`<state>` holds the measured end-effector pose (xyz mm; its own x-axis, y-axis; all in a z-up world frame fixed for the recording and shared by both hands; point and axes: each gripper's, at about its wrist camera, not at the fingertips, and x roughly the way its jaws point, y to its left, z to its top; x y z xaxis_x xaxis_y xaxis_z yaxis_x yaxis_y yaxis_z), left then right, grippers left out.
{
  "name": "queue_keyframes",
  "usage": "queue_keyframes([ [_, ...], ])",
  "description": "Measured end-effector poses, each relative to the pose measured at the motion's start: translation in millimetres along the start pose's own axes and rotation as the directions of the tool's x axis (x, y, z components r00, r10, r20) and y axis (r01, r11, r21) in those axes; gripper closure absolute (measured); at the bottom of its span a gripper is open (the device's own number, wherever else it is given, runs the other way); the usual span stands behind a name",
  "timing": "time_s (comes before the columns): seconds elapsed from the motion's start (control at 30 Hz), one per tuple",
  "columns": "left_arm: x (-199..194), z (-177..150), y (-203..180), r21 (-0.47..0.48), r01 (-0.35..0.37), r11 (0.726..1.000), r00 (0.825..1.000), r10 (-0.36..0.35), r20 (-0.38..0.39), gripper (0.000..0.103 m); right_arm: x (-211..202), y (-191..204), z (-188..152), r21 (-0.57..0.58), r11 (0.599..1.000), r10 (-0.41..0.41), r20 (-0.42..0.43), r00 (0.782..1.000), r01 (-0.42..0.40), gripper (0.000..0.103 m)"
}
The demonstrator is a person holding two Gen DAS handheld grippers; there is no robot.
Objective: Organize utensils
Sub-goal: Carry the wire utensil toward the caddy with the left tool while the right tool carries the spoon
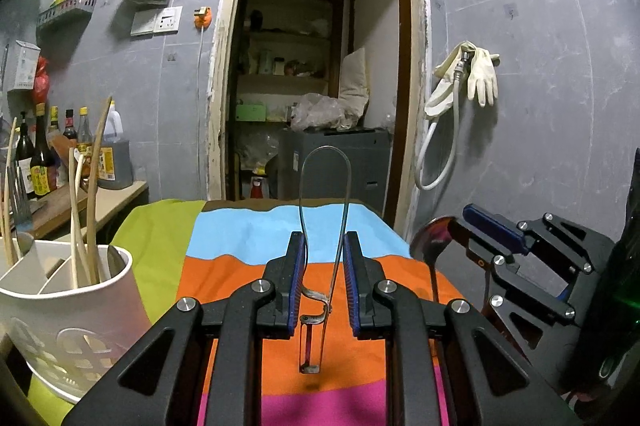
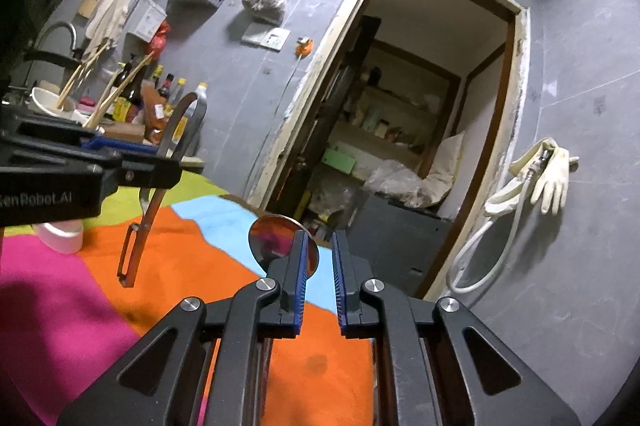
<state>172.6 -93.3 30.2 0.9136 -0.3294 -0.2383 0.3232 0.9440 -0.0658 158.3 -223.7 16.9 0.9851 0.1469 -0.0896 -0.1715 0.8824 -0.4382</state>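
Observation:
My left gripper (image 1: 323,246) is shut on a metal peeler (image 1: 320,226) with a wire-loop handle, held upright above the striped cloth; its blade end hangs down between the fingers. The peeler also shows in the right wrist view (image 2: 160,186). My right gripper (image 2: 320,246) is shut on a metal spoon (image 2: 272,238), whose round bowl sticks up past the left finger. The spoon and right gripper also show at the right of the left wrist view (image 1: 434,238). A white utensil holder (image 1: 68,310) with chopsticks and a fork stands at the left.
A striped cloth (image 1: 248,226) of green, blue, orange and pink covers the table. Sauce bottles (image 1: 40,154) stand on a counter at the far left. An open doorway (image 1: 316,66) lies ahead. Rubber gloves and a hose (image 1: 472,78) hang on the right wall.

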Motion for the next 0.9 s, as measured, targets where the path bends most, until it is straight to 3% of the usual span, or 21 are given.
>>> queue_keyframes([
  [0.23,2,-2,-1,0.001,0.004,1.000,1.000,-0.004,-0.015,0.087,-2,-5,-4,0.014,1.000,0.022,-0.009,1.000,-0.021,0.098],
  [0.37,-5,0,1,0.000,0.005,1.000,1.000,-0.005,-0.024,0.087,14,-11,-6,0.060,0.992,0.116,-0.106,0.988,-0.110,0.094],
  [0.43,-12,0,5,-0.004,0.009,1.000,1.000,-0.009,-0.028,0.087,33,-15,-9,0.110,0.972,0.227,-0.199,0.953,-0.208,0.065],
  [0.47,-16,0,7,-0.008,0.009,1.000,1.000,-0.009,-0.027,0.087,45,-17,-12,0.153,0.952,0.296,-0.238,0.925,-0.266,0.061],
  [0.5,-19,1,9,-0.012,0.008,1.000,1.000,-0.009,-0.025,0.087,57,-17,-14,0.178,0.937,0.341,-0.271,0.900,-0.302,0.060],
  [0.53,-21,1,11,-0.019,0.007,1.000,1.000,-0.007,-0.024,0.087,64,-15,-15,0.181,0.931,0.357,-0.292,0.887,-0.316,0.057],
  [0.67,-24,3,21,-0.057,0.009,0.998,0.999,-0.010,-0.032,0.087,116,3,-24,0.194,0.911,0.412,-0.441,0.797,-0.364,0.051],
  [0.8,-24,4,27,-0.070,0.006,0.998,0.999,-0.008,-0.034,0.087,165,13,-33,0.227,0.886,0.459,-0.559,0.691,-0.405,0.048],
  [0.9,-25,4,30,-0.078,0.008,0.997,0.999,-0.010,-0.032,0.087,187,13,-37,0.253,0.875,0.476,-0.599,0.644,-0.412,0.048],
])
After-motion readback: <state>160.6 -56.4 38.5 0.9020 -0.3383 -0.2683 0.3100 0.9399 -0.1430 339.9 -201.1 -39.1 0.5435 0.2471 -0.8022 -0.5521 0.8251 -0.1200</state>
